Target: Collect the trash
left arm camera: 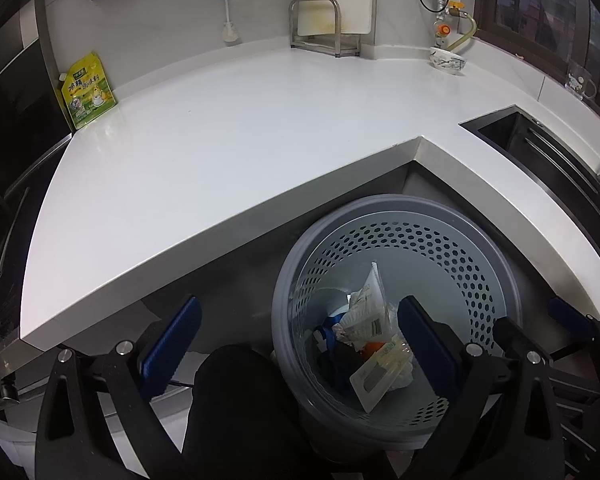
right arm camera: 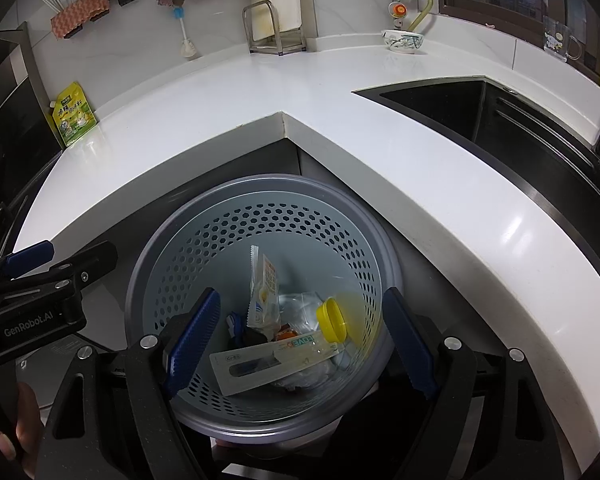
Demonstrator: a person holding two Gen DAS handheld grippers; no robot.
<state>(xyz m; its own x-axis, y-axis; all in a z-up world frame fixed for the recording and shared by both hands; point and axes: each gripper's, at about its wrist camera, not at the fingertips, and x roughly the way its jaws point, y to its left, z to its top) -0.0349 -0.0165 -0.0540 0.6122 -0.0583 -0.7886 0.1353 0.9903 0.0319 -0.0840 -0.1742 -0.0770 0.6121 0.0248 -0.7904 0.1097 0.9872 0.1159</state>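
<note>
**Both grippers wide over the filled trash bin**

At the far left of the white desk (left arm camera: 204,152), a yellow-green seasoning pouch (left arm camera: 87,90) leaned against the dark appliance beside it. Further along the back wall you had a blue-headed brush (left arm camera: 225,8) hanging, then a metal rack (left arm camera: 320,26) holding a pale board, and a patterned bowl (left arm camera: 447,61) near the gas valve. The dark sink (right arm camera: 460,108) was sunk into the right run of the desk.

Below the inner corner of the desk stood the grey perforated trash bin (right arm camera: 260,216), on the floor. Your left gripper (left arm camera: 296,344) hung above its left side with the blue pads spread wide and nothing between them. Your right gripper (right arm camera: 300,340) sat directly over the bin's mouth, its pads equally wide apart and empty.

Inside the bin lay the collected trash: a torn white sachet (right arm camera: 266,292) standing up against the wall, a flat white carton (right arm camera: 272,360) lying across the bottom, crumpled clear plastic (right arm camera: 300,308), and a clear bottle with a yellow cap (right arm camera: 332,318) resting on its side at the right.
</note>
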